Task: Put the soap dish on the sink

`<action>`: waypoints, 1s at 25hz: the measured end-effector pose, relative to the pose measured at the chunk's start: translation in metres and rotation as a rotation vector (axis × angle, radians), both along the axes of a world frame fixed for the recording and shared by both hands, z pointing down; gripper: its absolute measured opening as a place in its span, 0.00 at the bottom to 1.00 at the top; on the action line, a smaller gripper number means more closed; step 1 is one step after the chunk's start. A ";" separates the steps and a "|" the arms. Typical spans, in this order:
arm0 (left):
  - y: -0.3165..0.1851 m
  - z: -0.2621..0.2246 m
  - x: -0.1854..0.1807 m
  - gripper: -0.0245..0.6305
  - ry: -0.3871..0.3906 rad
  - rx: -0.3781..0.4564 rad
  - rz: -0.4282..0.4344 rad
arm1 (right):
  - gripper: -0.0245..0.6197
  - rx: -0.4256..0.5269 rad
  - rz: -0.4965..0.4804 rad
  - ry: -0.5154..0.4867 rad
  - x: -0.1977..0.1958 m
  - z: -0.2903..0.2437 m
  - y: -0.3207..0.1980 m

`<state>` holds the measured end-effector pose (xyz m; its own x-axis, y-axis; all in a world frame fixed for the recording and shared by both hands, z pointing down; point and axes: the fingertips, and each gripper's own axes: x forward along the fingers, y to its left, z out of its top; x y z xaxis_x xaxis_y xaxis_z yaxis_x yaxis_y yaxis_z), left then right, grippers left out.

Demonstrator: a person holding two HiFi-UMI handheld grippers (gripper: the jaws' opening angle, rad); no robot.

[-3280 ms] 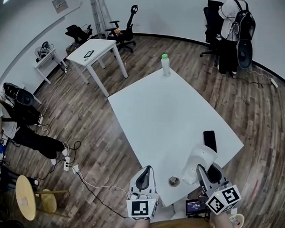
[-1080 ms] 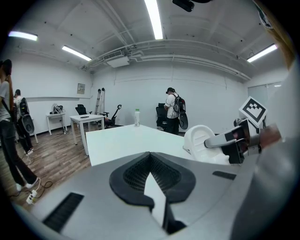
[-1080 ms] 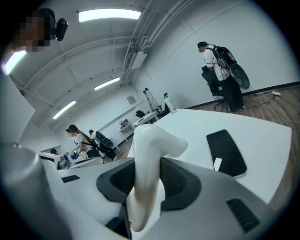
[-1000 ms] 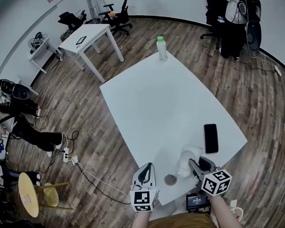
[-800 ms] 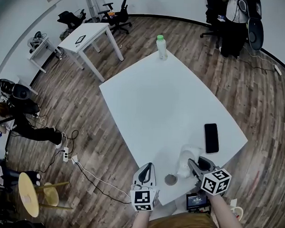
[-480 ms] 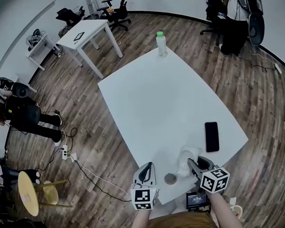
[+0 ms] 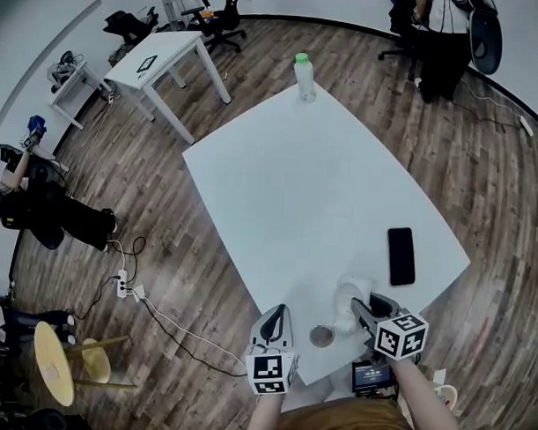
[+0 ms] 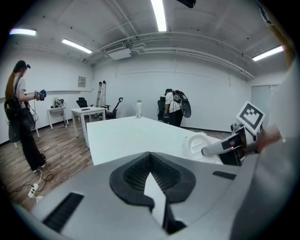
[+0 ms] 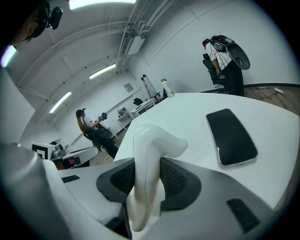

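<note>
Wood floor [image 7: 482,173], white walls [image 8: 211,93], side table [image 7: 164,56]; ceiling strip lights [image 8: 159,14]

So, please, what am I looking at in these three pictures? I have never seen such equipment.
A person holds one pair of tongs in each hand; there is no robot arm. The wide picture comes from a camera on the person's head, looking down. The other two come from cameras riding on the left tongs and right tongs. On the white table are a green-capped bottle, a black phone and a small round metal piece. The right tongs grip a white soap dish; the left tongs are closed and empty.
</note>
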<state>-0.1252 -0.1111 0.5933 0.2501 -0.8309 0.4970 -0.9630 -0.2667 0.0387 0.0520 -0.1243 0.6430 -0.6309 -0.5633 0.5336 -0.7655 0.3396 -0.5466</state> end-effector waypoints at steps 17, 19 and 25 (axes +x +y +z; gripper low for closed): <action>-0.007 0.010 0.002 0.05 0.020 -0.030 -0.002 | 0.26 -0.123 0.026 -0.092 -0.005 0.021 -0.007; -0.008 0.010 0.002 0.05 0.033 -0.029 -0.006 | 0.26 -0.135 0.020 -0.078 -0.004 0.023 -0.006; -0.011 0.008 0.005 0.05 0.052 -0.019 -0.005 | 0.26 -0.182 0.013 -0.017 0.002 0.027 -0.004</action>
